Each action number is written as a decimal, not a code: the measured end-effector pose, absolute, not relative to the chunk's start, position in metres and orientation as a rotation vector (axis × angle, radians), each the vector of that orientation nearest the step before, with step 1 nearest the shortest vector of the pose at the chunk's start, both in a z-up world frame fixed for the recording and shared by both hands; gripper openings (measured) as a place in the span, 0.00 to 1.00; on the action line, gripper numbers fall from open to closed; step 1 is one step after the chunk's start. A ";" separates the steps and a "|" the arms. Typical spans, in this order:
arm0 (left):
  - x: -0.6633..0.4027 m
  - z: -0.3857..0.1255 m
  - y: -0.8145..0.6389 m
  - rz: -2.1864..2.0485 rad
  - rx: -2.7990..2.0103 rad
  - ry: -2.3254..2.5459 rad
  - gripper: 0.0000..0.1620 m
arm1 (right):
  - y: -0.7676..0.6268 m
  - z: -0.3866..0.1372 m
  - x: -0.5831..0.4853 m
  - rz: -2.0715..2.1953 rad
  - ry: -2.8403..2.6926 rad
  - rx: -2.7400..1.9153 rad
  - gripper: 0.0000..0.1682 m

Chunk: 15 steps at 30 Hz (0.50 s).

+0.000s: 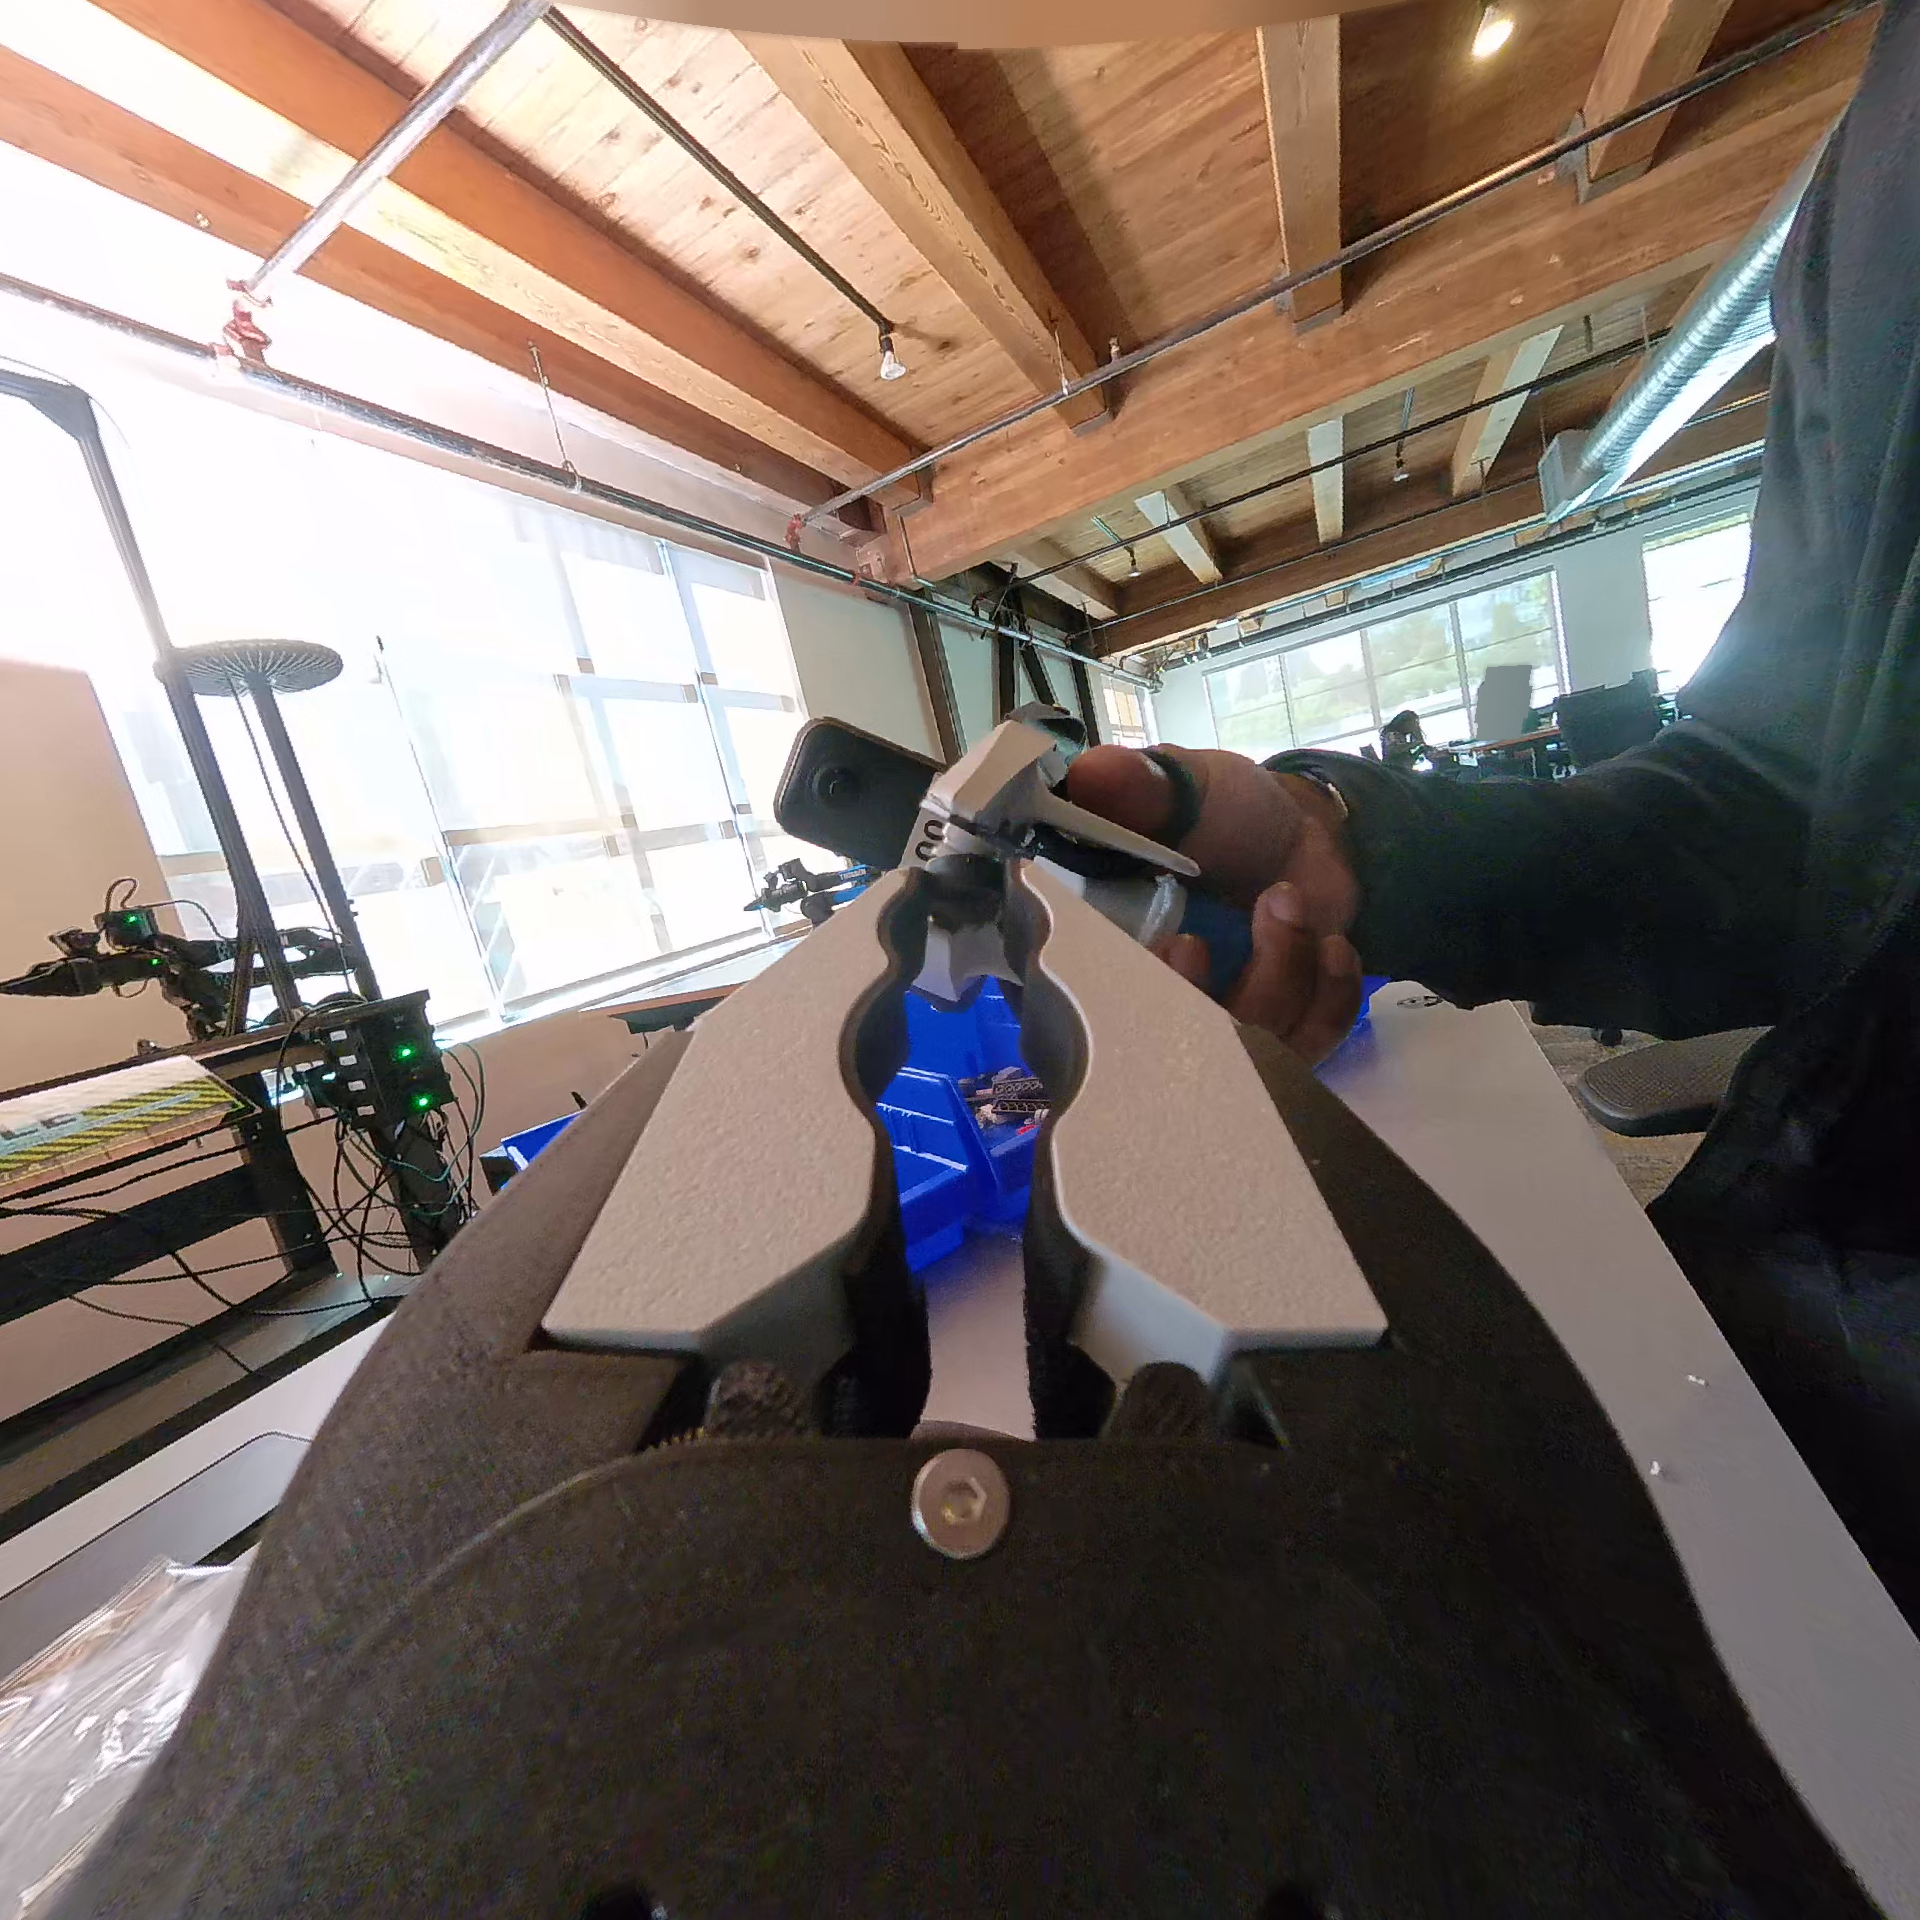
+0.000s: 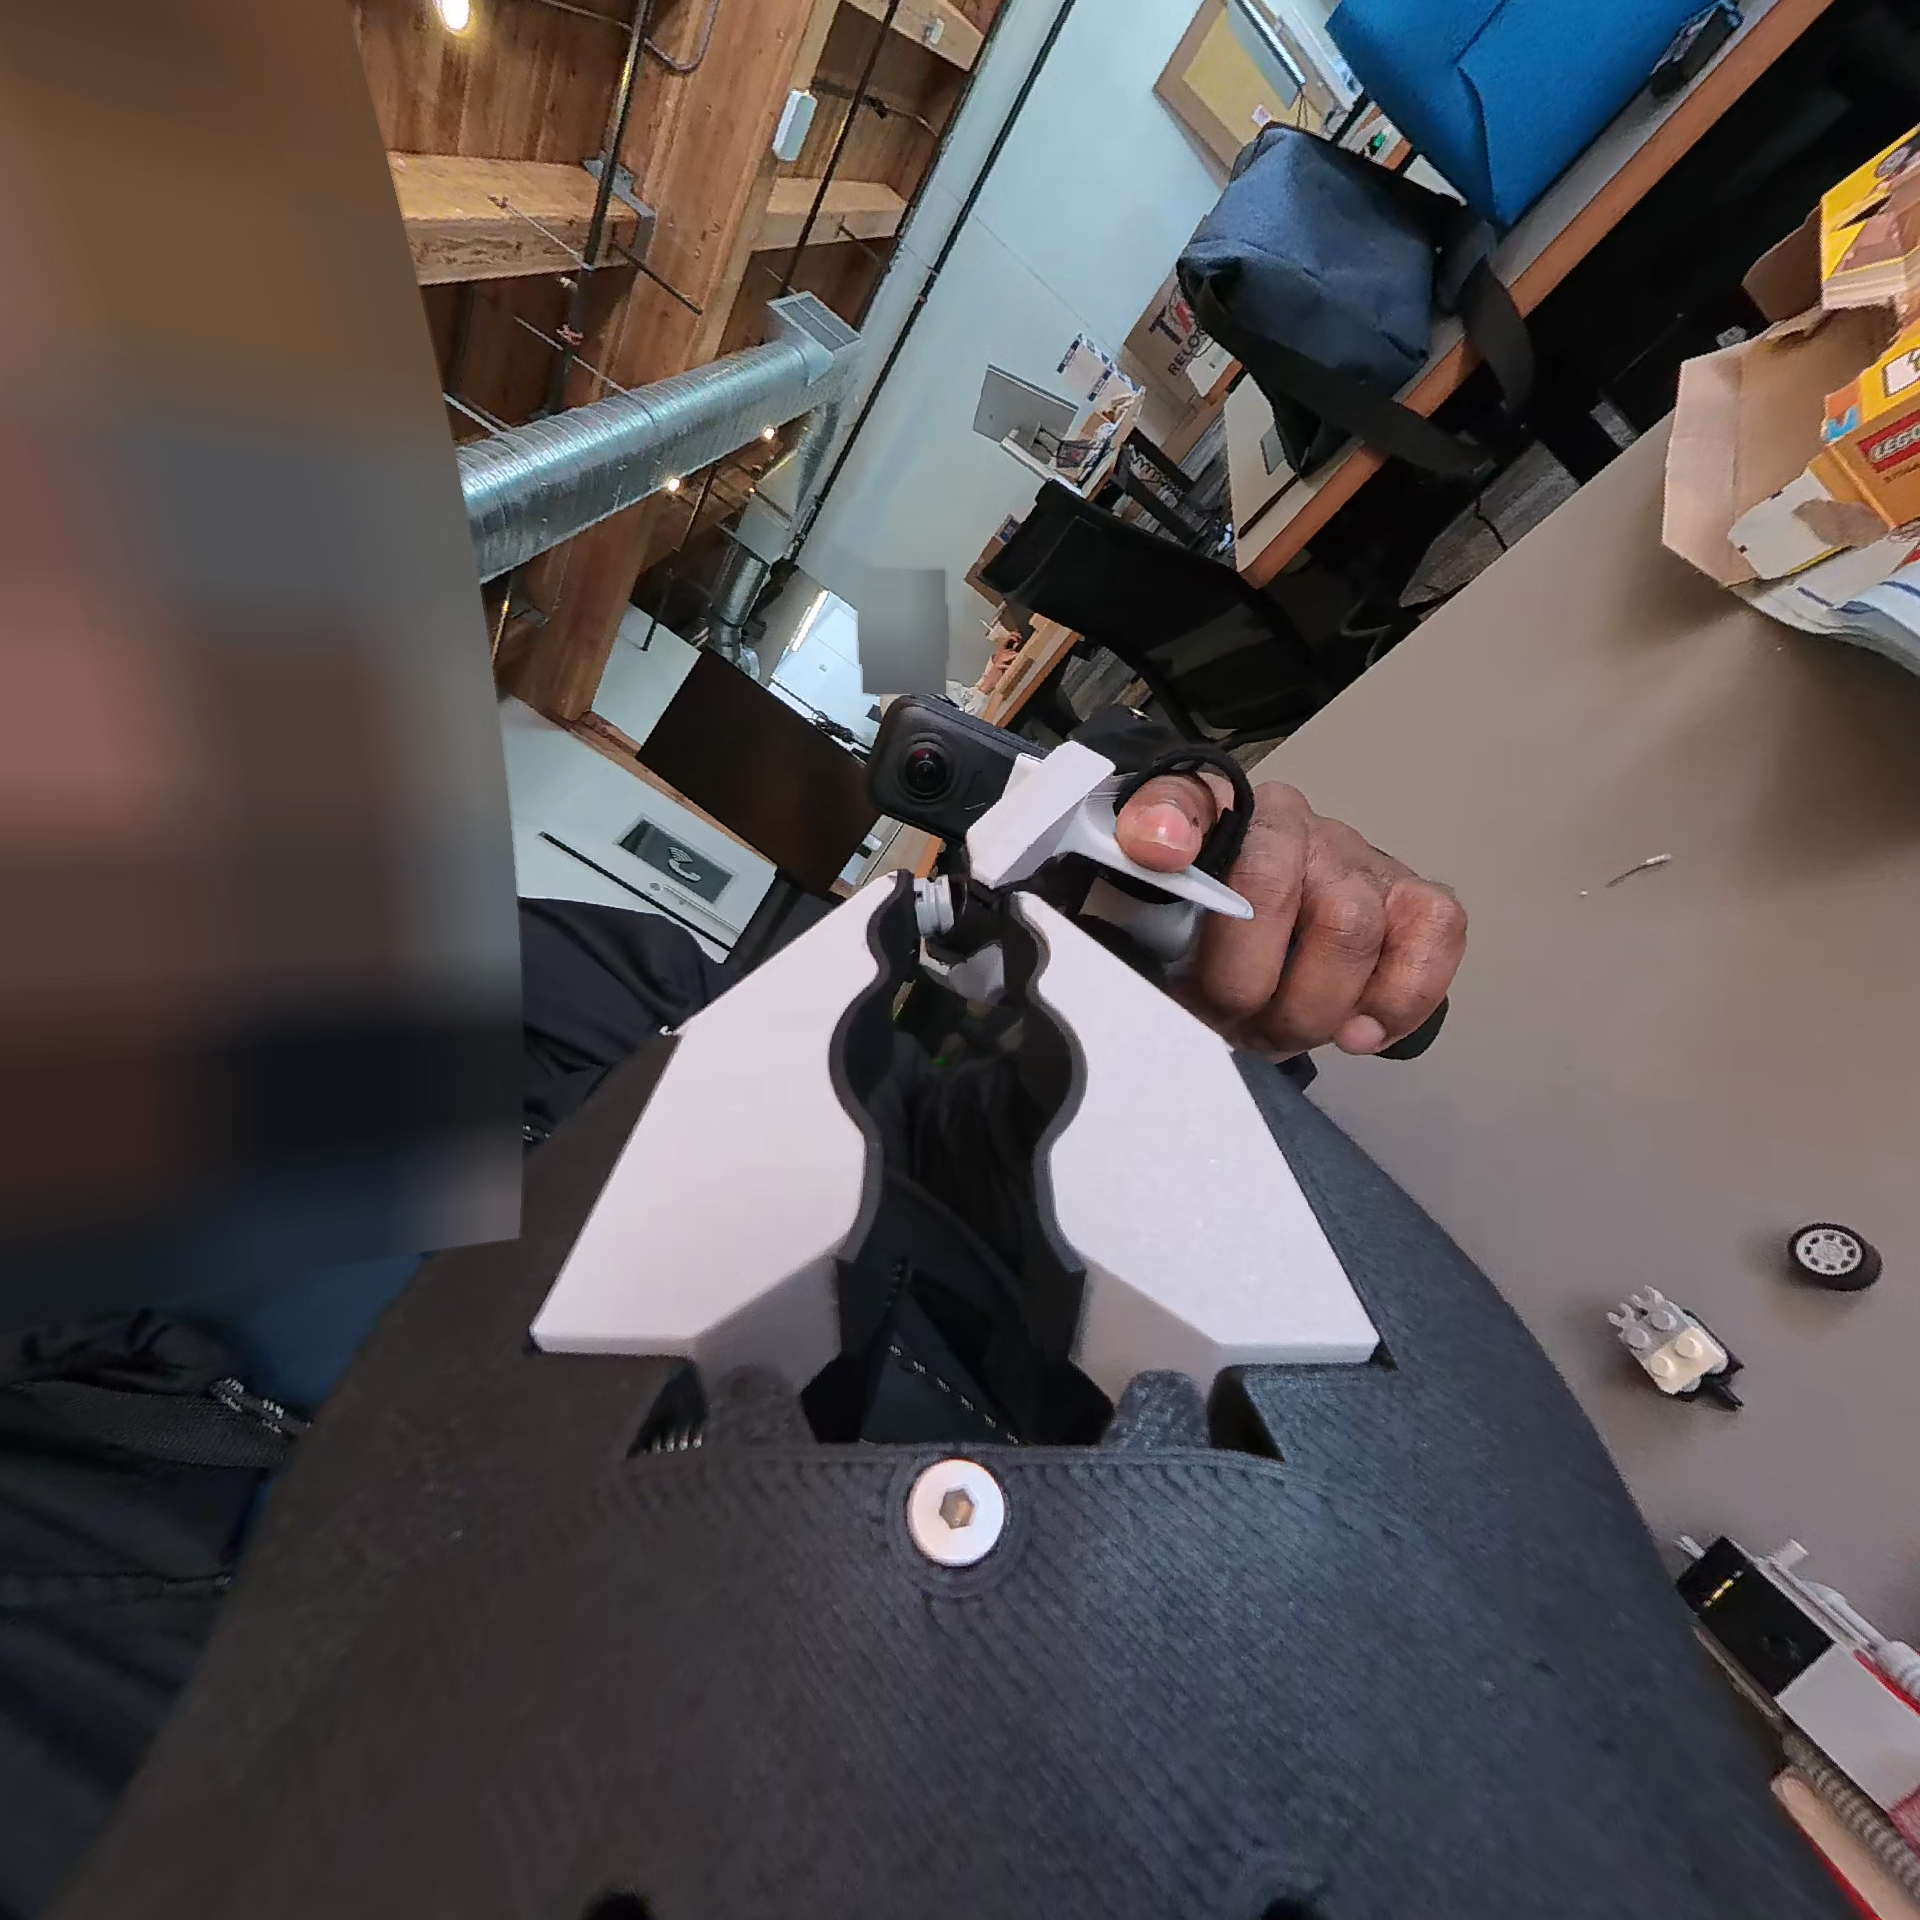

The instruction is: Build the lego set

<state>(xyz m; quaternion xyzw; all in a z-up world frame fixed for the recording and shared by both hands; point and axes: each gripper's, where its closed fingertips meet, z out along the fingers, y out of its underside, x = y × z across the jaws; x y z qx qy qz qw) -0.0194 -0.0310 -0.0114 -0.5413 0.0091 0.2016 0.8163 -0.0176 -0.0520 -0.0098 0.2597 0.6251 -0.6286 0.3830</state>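
Observation:
My left gripper [image 1: 961, 894] points up and away over the table. Its jaws are nearly closed on a small black and grey lego piece [image 1: 958, 902] at the tips. My right gripper [image 2: 958, 928] meets it tip to tip and is closed on the same small assembly, which shows there as a grey round part and a black part [image 2: 940, 906]. Each view shows the other gripper just beyond the tips, held by a hand [image 1: 1247, 894] [image 2: 1320, 935]. How the piece sits between the pads is hidden.
A blue parts bin [image 1: 935, 1174] with small dark pieces lies below the left gripper on the white table [image 1: 1455, 1143]. In the right wrist view a wheel [image 2: 1834, 1257], a small white and grey plate assembly [image 2: 1673, 1351], a black and white build [image 2: 1766, 1642] and lego boxes [image 2: 1870, 447] lie on the table. My left and right fingertips are right by each other.

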 end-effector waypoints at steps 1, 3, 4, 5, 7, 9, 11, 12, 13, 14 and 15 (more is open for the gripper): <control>-0.019 -0.011 -0.031 0.429 -1.154 0.020 0.08 | -0.052 -0.010 -0.017 -1.600 1.591 0.662 0.08; -0.019 -0.011 -0.031 0.427 -1.151 0.023 0.08 | -0.052 -0.009 -0.016 -1.594 1.581 0.659 0.08; -0.019 -0.011 -0.031 0.426 -1.151 0.024 0.08 | -0.052 -0.009 -0.016 -1.592 1.576 0.659 0.08; -0.018 -0.011 -0.031 0.426 -1.151 0.025 0.08 | -0.052 -0.009 -0.016 -1.591 1.574 0.659 0.07; -0.018 -0.011 -0.030 0.426 -1.152 0.025 0.08 | -0.052 -0.009 -0.016 -1.592 1.574 0.664 0.07; -0.018 -0.011 -0.030 0.424 -1.151 0.026 0.08 | -0.052 -0.009 -0.015 -1.592 1.572 0.666 0.07; -0.018 -0.011 -0.030 0.423 -1.152 0.027 0.08 | -0.052 -0.009 -0.015 -1.595 1.574 0.668 0.07; -0.018 -0.011 -0.030 0.422 -1.152 0.028 0.08 | -0.052 -0.009 -0.015 -1.597 1.577 0.669 0.06; -0.017 -0.011 -0.030 0.420 -1.151 0.029 0.08 | -0.052 -0.009 -0.015 -1.599 1.581 0.669 0.06; -0.017 -0.011 -0.030 0.418 -1.151 0.030 0.08 | -0.052 -0.009 -0.014 -1.602 1.586 0.668 0.06; -0.017 -0.011 -0.030 0.417 -1.151 0.031 0.08 | -0.052 -0.009 -0.014 -1.605 1.591 0.668 0.06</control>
